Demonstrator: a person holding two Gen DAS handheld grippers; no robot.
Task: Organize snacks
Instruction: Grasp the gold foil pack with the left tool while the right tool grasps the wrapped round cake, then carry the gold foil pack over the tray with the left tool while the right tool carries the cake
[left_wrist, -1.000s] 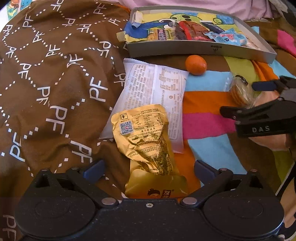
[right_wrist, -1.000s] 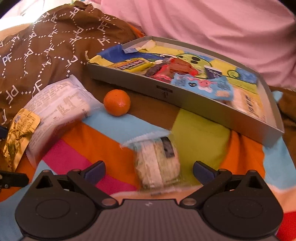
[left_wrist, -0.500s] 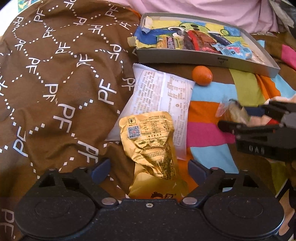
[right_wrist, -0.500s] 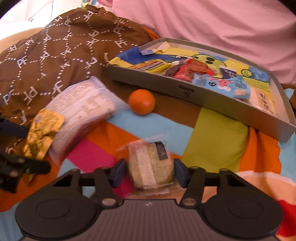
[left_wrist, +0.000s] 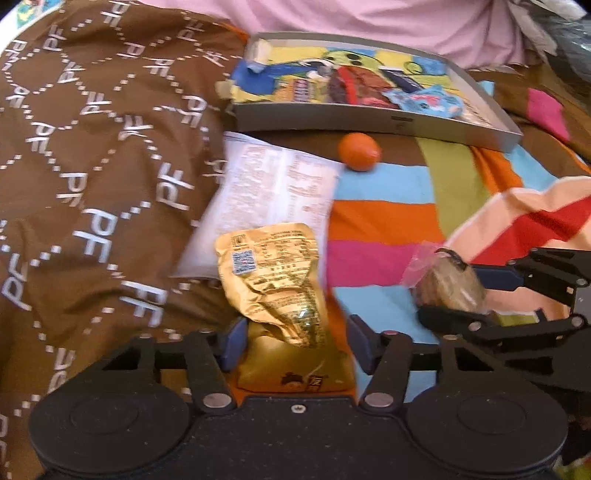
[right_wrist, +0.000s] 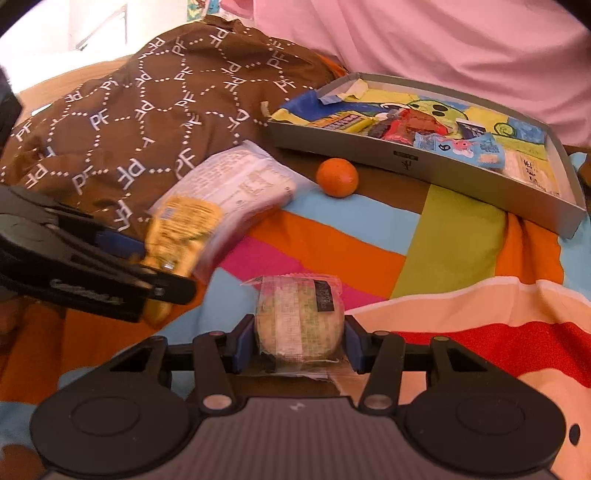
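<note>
A gold snack packet (left_wrist: 271, 291) lies partly on a white packet (left_wrist: 273, 192), and my left gripper (left_wrist: 295, 343) is shut on its lower end. To the right, my right gripper (left_wrist: 467, 295) is shut on a clear-wrapped round cake (left_wrist: 448, 288). The right wrist view shows that cake (right_wrist: 299, 325) squeezed between the right gripper's (right_wrist: 297, 349) blue pads. There the left gripper (right_wrist: 147, 273) holds the gold packet (right_wrist: 181, 225) at the left. A grey tray (right_wrist: 406, 160) with several snack packets sits at the back, with a small orange (right_wrist: 337, 177) just in front of it.
A brown cloth with white letters (left_wrist: 92, 177) covers the left side. A striped colourful blanket (left_wrist: 384, 218) lies under the snacks. Pink fabric (right_wrist: 443, 37) rises behind the tray. The tray (left_wrist: 369, 123) and the orange (left_wrist: 359, 151) are far from both grippers.
The right gripper went from open to shut on the wrapped cake and carried it closer to the left gripper. The left gripper's fingers closed in on the gold packet.
</note>
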